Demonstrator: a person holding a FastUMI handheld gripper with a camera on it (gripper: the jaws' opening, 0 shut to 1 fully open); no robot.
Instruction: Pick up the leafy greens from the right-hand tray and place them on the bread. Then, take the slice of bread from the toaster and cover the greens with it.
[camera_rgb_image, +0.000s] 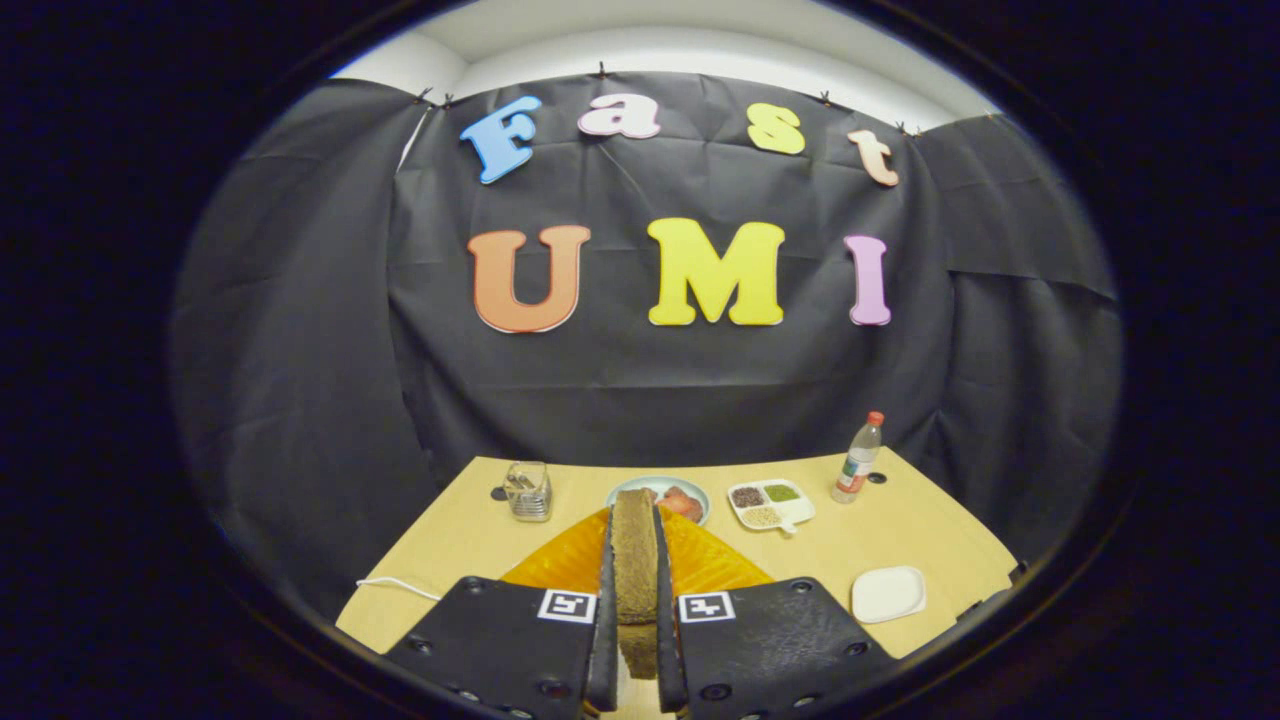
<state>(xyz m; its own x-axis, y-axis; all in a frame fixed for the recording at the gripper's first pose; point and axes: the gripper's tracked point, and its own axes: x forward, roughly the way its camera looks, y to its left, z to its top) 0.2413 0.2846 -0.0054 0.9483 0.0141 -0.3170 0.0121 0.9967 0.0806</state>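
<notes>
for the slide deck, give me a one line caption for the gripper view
Gripper shut on a slice of bread, held on edge above the orange tray on the wooden table.

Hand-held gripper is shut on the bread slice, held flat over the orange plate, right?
Not flat. The gripper view shows the hand-held gripper shut on the bread slice standing on edge between the fingers, over the orange plate.

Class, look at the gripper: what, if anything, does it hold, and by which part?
The gripper holds a bread slice upright, edge-on, jaws pressing its two flat faces.

One bread slice (634, 560), one bottle (859, 460), two plates (888, 594) (one compartmented)
</notes>
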